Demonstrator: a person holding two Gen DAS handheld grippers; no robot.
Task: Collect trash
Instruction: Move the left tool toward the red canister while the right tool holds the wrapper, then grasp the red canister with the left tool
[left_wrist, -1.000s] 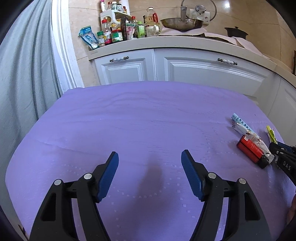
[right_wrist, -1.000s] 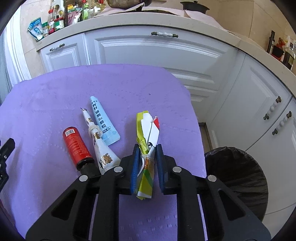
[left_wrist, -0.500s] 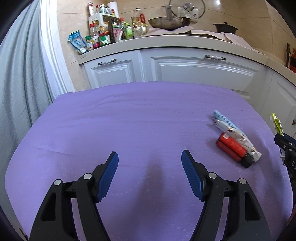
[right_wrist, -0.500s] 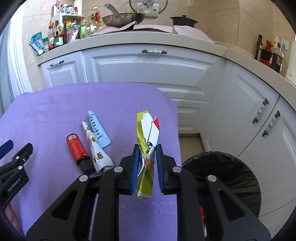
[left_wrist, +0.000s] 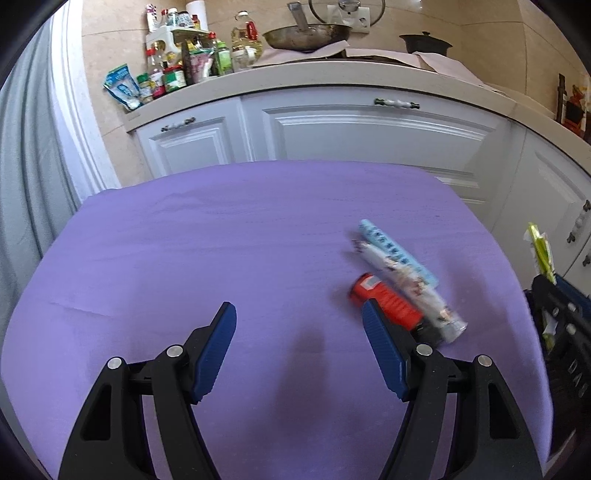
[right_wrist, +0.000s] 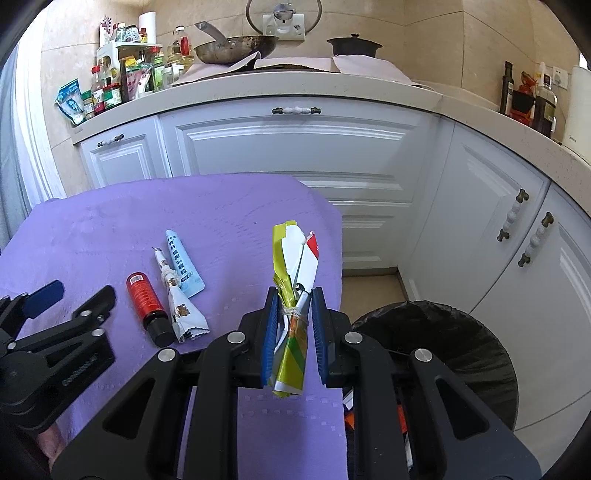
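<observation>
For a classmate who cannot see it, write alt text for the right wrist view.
The right tongs grip a twisted yellow-green wrapper upright above a purple tablecloth; a black-lined bin stands at right, a red bottle and two flattened tubes at left.

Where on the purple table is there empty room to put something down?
The purple cloth is bare from the curtain side across to the left gripper. It is crowded by the right edge: red bottle, blue tube, white wrapper.
</observation>
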